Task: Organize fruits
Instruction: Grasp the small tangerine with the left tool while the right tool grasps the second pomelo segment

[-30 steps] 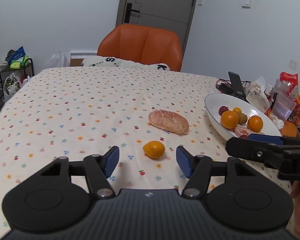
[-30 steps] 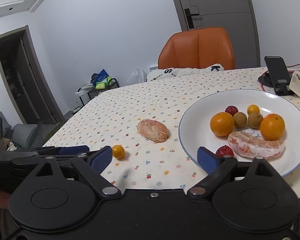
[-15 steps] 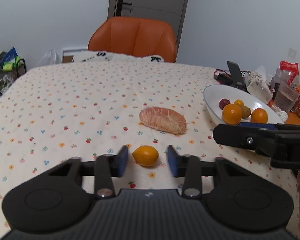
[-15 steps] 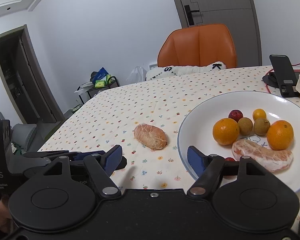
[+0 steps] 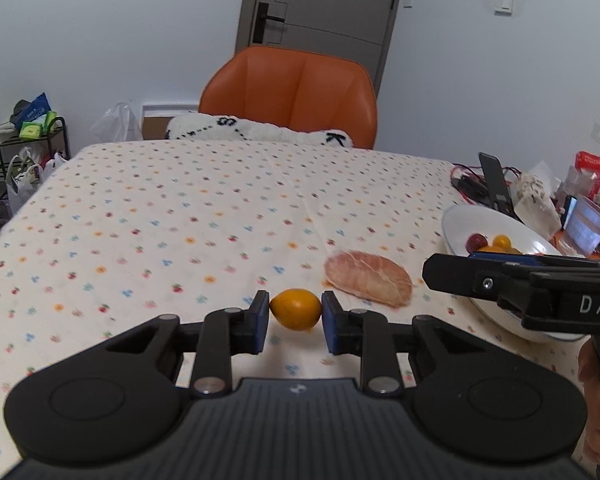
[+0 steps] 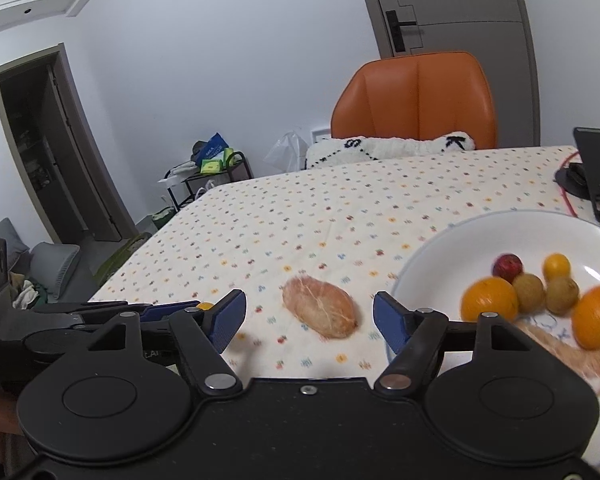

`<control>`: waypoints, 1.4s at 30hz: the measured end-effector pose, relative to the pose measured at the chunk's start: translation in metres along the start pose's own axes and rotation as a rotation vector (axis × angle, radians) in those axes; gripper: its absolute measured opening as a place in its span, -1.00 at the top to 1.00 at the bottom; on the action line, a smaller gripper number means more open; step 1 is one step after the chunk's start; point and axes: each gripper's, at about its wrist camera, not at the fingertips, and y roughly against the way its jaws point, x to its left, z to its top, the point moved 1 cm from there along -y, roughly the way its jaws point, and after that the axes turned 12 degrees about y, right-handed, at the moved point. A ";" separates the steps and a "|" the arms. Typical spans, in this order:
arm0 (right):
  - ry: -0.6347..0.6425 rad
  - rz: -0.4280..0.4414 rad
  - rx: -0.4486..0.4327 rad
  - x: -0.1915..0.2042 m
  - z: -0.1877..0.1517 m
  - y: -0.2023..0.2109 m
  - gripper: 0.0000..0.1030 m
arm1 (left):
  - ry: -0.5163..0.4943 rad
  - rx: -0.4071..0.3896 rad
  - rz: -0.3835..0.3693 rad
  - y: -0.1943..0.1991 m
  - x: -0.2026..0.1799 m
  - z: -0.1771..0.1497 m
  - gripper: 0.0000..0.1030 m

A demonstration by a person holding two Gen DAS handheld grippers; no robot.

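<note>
My left gripper [image 5: 295, 316] is shut on a small orange kumquat-like fruit [image 5: 296, 309], its blue pads touching both sides, just above the dotted tablecloth. A peeled pomelo segment [image 5: 369, 277] lies on the cloth to the right of it. In the right wrist view, my right gripper [image 6: 309, 322] stands open, and the same pomelo segment [image 6: 320, 312] lies between and just beyond its fingers. The white plate [image 6: 452, 248] at right holds two oranges [image 6: 489, 299], small brown and red fruits and another pomelo piece. The left gripper [image 6: 148, 314] shows at the left, with a sliver of the small fruit [image 6: 205, 305].
An orange chair [image 5: 296, 92] with a white cushion stands at the table's far side. A phone stand [image 6: 596, 172] with red cables sits behind the plate. Snack packets and a cup [image 5: 588, 228] crowd the right edge. A rack with bags [image 5: 24, 140] stands on the floor at left.
My left gripper moved forward and shut on the small orange fruit. My right gripper shifted left, so the pomelo segment now sits between its open fingers.
</note>
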 end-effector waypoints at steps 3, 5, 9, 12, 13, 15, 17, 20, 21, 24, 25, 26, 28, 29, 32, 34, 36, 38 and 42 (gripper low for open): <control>0.011 0.016 0.005 0.003 0.006 -0.009 -0.35 | 0.006 -0.007 0.003 0.002 0.007 0.007 0.49; 0.013 0.020 0.010 0.004 0.009 -0.016 -0.35 | 0.005 -0.008 0.005 0.003 0.011 0.011 0.49; 0.030 0.018 0.030 0.007 0.014 -0.031 -0.36 | 0.009 -0.011 0.013 0.004 0.020 0.018 0.49; 0.049 0.013 0.043 0.009 0.018 -0.040 -0.36 | 0.017 -0.003 0.013 0.004 0.028 0.020 0.49; 0.060 0.005 0.050 0.010 0.018 -0.043 -0.36 | 0.020 0.001 0.013 0.004 0.030 0.021 0.49; 0.077 -0.006 0.061 0.011 0.020 -0.048 -0.37 | 0.028 0.008 0.014 0.003 0.035 0.021 0.49; 0.084 -0.012 0.067 0.012 0.022 -0.052 -0.37 | 0.035 0.015 0.012 0.002 0.040 0.022 0.49; 0.102 -0.026 0.082 0.012 0.025 -0.058 -0.37 | 0.043 0.022 0.008 0.000 0.045 0.024 0.49; 0.109 -0.031 0.087 0.012 0.026 -0.060 -0.37 | 0.045 0.022 0.007 0.000 0.046 0.024 0.49; 0.131 -0.040 0.099 0.013 0.028 -0.064 -0.37 | 0.053 0.021 0.007 0.000 0.050 0.025 0.49; 0.139 -0.043 0.105 0.013 0.028 -0.066 -0.37 | 0.056 0.021 0.007 0.000 0.051 0.025 0.49; 0.150 -0.045 0.114 0.014 0.029 -0.069 -0.37 | 0.058 0.022 0.007 -0.001 0.052 0.026 0.49; 0.173 -0.052 0.130 0.016 0.028 -0.073 -0.37 | 0.063 0.022 0.007 -0.002 0.054 0.026 0.49; 0.180 -0.054 0.138 0.017 0.028 -0.074 -0.37 | 0.064 0.022 0.008 -0.002 0.054 0.026 0.49; 0.180 -0.039 0.160 0.017 0.026 -0.078 -0.35 | 0.073 0.024 0.010 -0.003 0.057 0.026 0.49; 0.170 -0.033 0.169 0.015 0.023 -0.080 -0.34 | 0.076 0.022 0.012 -0.003 0.057 0.025 0.49; 0.162 -0.029 0.181 0.014 0.021 -0.082 -0.22 | 0.080 0.019 0.011 -0.002 0.057 0.025 0.49; 0.181 -0.038 0.193 0.017 0.018 -0.082 -0.17 | 0.083 0.018 0.009 -0.002 0.057 0.024 0.49; 0.177 -0.031 0.199 0.020 0.018 -0.078 -0.12 | 0.086 0.022 0.005 -0.001 0.057 0.022 0.49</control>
